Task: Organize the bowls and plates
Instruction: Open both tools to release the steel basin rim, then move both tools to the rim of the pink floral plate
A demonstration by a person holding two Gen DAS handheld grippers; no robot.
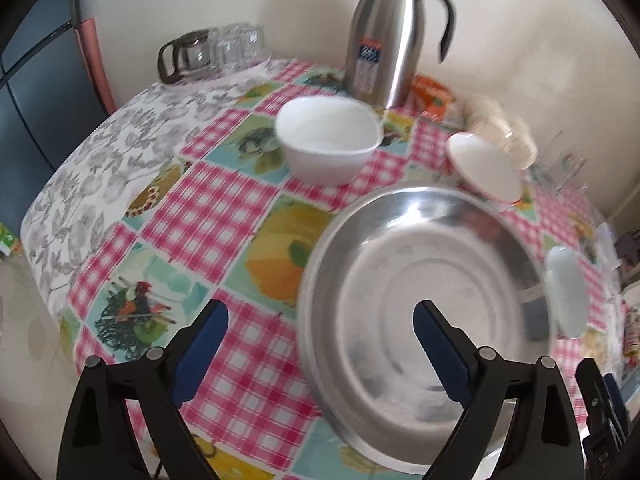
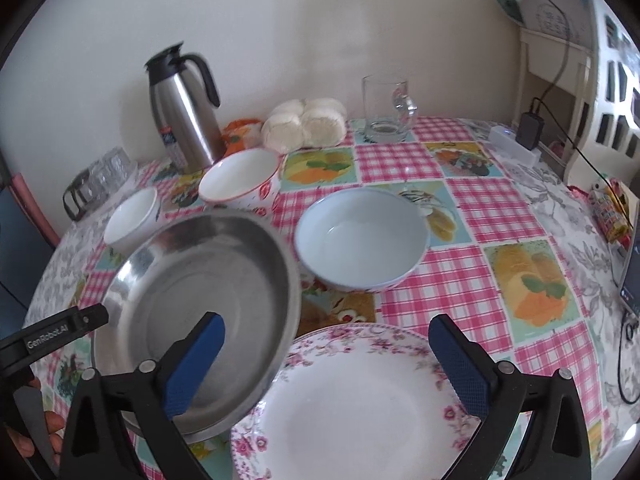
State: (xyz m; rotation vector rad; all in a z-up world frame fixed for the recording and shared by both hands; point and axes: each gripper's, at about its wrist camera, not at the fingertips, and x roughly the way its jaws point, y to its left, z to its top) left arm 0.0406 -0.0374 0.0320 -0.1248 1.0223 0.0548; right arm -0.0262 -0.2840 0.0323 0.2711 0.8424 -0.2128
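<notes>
Steel plate (image 1: 424,280): flat on the checked tablecloth (image 1: 224,208), directly ahead of the left gripper (image 1: 320,344); rim overlapping the edge of the floral plate (image 2: 360,400) in the right wrist view.
Left gripper: jaws spread wide, nothing pinched; one blue pad (image 1: 438,354) over the steel plate's near side, the other over bare cloth.
Right gripper (image 2: 326,360): jaws spread wide, holding nothing; left pad (image 2: 196,364) over the steel plate's rim, right pad over the floral plate's edge.
Floral plate: white with pink flower border, just below and between the right gripper's fingers.
Blue bowl (image 2: 362,240): upright and empty, just beyond the right gripper, beside the steel plate.
Red-rimmed bowl (image 2: 240,180): upright, farther ahead and to the left, past the steel plate's far rim.
White bowl (image 1: 328,140): upright, well ahead of the left gripper, apart from the steel plate.
Steel jug (image 1: 384,36): upright behind the white bowl, near the wall.
Glass mug (image 2: 386,110): empty, far ahead of the right gripper at the table's back edge.
Bagged rolls (image 2: 304,124): between jug and mug, by the wall.
Small glasses (image 1: 236,44): clustered at the far left of the table, blurred.
Person's hand (image 2: 36,436): partly visible at lower left, on the left gripper's handle.
</notes>
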